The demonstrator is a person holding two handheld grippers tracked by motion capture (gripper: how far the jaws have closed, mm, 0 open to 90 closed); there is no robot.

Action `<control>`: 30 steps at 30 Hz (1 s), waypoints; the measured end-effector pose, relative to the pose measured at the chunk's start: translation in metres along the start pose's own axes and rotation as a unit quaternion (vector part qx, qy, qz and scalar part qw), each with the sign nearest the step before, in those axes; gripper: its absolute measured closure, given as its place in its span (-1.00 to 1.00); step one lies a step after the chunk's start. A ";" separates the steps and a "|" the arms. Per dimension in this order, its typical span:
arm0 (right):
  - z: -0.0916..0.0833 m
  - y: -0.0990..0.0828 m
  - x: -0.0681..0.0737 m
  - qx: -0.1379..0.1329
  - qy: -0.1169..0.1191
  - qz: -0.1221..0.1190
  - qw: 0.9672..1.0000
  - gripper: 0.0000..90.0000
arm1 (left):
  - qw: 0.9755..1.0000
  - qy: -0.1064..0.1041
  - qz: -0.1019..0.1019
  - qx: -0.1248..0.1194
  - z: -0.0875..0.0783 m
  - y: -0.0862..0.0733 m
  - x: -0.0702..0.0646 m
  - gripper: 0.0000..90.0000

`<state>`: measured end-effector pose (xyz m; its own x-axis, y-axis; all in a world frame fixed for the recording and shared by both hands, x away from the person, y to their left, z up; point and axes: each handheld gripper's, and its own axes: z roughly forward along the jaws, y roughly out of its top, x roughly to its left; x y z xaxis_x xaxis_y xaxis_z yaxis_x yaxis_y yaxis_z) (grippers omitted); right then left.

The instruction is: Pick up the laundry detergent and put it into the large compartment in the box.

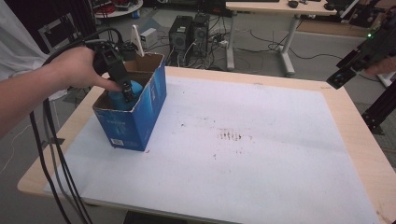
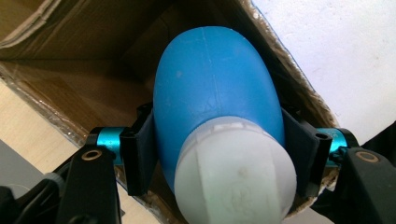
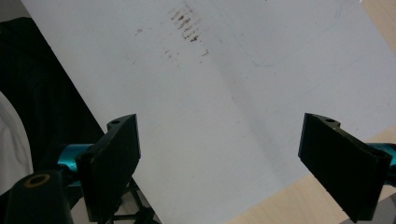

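The person's left forearm enters from the left edge of the high view, its hand (image 1: 77, 67) wrapped over the left gripper (image 1: 127, 92), which points steeply down at upper left, jaws clamped on something blue. The right gripper (image 1: 337, 79) sits at the upper right edge, angled down-left, its jaws spread wide.

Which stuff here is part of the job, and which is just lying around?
Part of the job:
- blue bottle with a white cap, clamped in the left gripper
- blue cardboard box, where the bottle is going in

Just lying about:
- right gripper, open over the white sheet
- dark smudges
- computer towers on the floor
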<state>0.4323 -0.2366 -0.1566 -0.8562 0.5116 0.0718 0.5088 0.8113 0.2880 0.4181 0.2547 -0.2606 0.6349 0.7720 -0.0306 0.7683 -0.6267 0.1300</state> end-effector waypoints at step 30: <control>0.001 -0.004 -0.006 -0.003 0.002 0.001 1.000 -0.73 | 1.000 -0.006 0.003 -0.001 0.010 0.001 0.000 -0.19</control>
<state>0.4353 -0.2421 -0.1591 -0.8558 0.5116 0.0768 0.5098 0.8088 0.2931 0.4199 0.2535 -0.2705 0.6411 0.7664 -0.0408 0.7637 -0.6318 0.1328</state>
